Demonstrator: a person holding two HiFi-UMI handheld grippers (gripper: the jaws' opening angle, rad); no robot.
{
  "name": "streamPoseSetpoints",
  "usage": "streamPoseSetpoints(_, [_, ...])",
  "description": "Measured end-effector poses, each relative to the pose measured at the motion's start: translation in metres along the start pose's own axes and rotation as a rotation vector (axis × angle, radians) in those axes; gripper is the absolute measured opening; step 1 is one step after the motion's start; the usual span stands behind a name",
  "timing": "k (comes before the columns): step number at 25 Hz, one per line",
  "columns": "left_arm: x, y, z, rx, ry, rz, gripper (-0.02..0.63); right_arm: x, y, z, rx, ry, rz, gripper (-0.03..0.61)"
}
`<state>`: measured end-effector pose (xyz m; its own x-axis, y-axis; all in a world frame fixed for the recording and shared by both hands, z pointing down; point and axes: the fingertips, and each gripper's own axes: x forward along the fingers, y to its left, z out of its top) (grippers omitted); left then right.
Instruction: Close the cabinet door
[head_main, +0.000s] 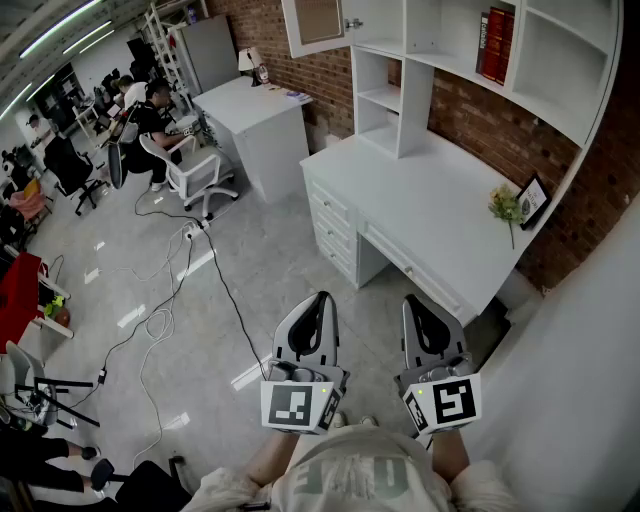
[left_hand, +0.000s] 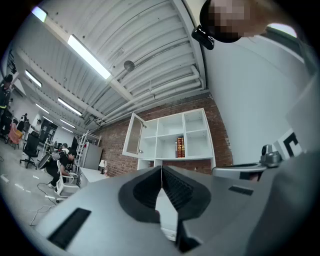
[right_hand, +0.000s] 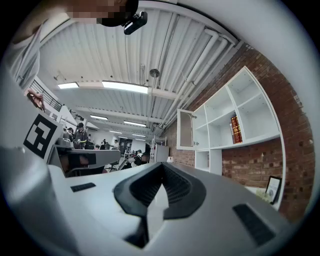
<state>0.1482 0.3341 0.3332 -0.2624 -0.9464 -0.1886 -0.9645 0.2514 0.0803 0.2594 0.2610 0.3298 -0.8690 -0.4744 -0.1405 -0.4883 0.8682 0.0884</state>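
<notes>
1. Cabinet door (head_main: 312, 22): stands open, swung out from the upper left corner of the white shelf unit (head_main: 420, 110) on the brick wall (head_main: 500, 130); shows as a framed panel with a small knob at its edge.
2. Shelf unit: holds red books (head_main: 495, 45) in an upper compartment to the right of the door.
3. Worktop (head_main: 420, 200): sits directly below the shelf unit; carries a flower sprig (head_main: 507, 205) and a picture frame (head_main: 533, 200) near its right end.
4. Left gripper (head_main: 322, 300): held low over the floor (head_main: 200, 330), in front of the worktop and well apart from the door; fingers (left_hand: 145, 192) closed on each other, pad to pad.
5. Right gripper (head_main: 415, 302): held just beside the left gripper, pointing toward the worktop; fingers (right_hand: 145, 187) closed on each other.
</notes>
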Motion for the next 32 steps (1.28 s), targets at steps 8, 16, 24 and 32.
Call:
streamPoseSetpoints(8, [0.001, 0.014, 0.002, -0.018, -0.004, -0.004, 0.015, 0.009, 0.008, -0.003, 0.013, 0.01, -0.005, 0.017])
streamPoseSetpoints(16, [0.0, 0.036, -0.007, -0.037, 0.016, -0.006, 0.015, 0.02, 0.015, -0.005, 0.092, -0.005, -0.006, 0.017])
streamPoseSetpoints(24, [0.007, 0.072, -0.004, -0.036, 0.017, -0.028, 0.015, 0.05, 0.03, -0.01, 0.08, -0.004, -0.041, 0.017])
streamPoseSetpoints(32, [0.044, 0.089, -0.014, -0.052, 0.019, -0.083, 0.015, 0.078, 0.015, -0.014, 0.046, 0.0, -0.101, 0.017])
